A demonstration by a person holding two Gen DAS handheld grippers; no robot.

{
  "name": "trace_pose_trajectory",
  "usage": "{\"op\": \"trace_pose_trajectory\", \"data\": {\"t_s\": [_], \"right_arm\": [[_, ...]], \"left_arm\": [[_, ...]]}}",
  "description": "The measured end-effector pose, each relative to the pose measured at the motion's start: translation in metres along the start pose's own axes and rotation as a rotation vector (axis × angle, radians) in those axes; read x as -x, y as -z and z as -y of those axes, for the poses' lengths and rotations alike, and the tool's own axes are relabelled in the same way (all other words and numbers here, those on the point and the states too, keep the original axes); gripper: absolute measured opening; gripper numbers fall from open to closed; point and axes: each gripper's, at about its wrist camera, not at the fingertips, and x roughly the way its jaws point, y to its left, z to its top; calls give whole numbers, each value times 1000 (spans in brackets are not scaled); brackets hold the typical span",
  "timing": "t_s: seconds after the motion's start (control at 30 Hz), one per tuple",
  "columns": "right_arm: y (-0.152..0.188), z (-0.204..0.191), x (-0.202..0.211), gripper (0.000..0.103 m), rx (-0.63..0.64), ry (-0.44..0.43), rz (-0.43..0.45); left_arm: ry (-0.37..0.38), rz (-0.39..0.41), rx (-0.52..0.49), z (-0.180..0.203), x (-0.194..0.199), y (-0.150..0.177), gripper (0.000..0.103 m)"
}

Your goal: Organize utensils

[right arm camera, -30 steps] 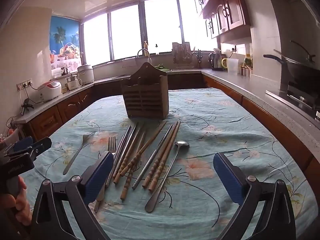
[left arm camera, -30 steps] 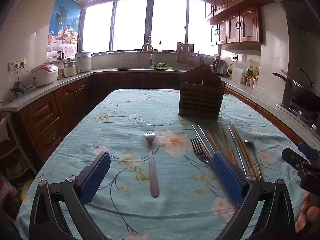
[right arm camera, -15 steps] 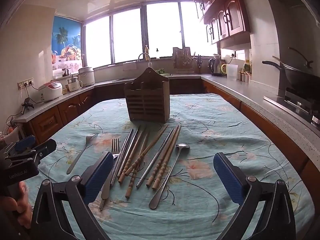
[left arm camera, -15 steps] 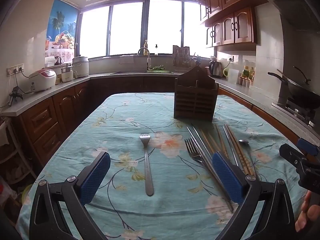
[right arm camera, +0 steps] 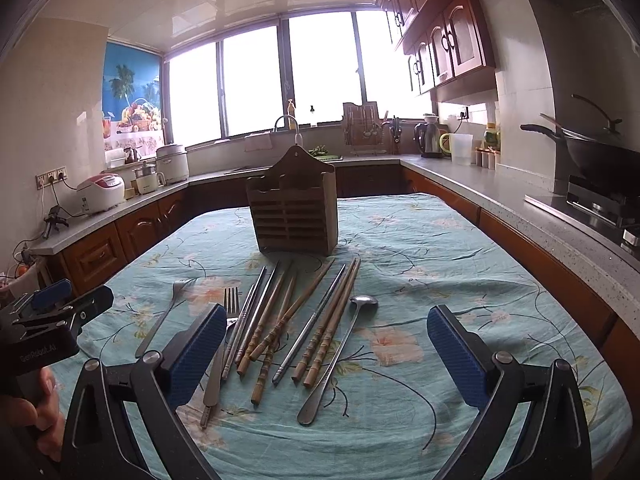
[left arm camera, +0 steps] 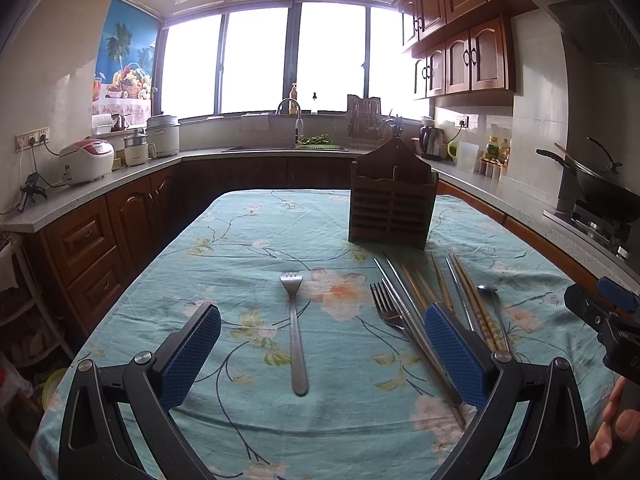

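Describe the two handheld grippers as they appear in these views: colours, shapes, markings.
Both grippers are black frames with two angled fingers, each tipped by a blue textured pad and fixed with silver round bolts. The left gripper and right gripper look alike. Seen from the right wrist view, the left unit's body bears small pale lettering, too blurred to read surely. No sleeves show.

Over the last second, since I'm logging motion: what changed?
Only the views shifted slightly, as if both grippers eased back a little. The left gripper and right gripper stay open and empty. The lone fork, chopsticks, spoon and holder lie unmoved.
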Motion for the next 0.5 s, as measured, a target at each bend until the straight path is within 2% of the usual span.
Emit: {"op": "trace_pose_trajectory", "data": {"t_s": [0.1, 0.5], "right_arm": [[-1, -18, 3, 101, 12, 7, 22], [-6, -16, 10, 101, 11, -9, 29]], "left_arm": [[-2, 15, -2, 0, 3, 0, 102], [4, 33, -15, 3, 4, 2, 102]]}}
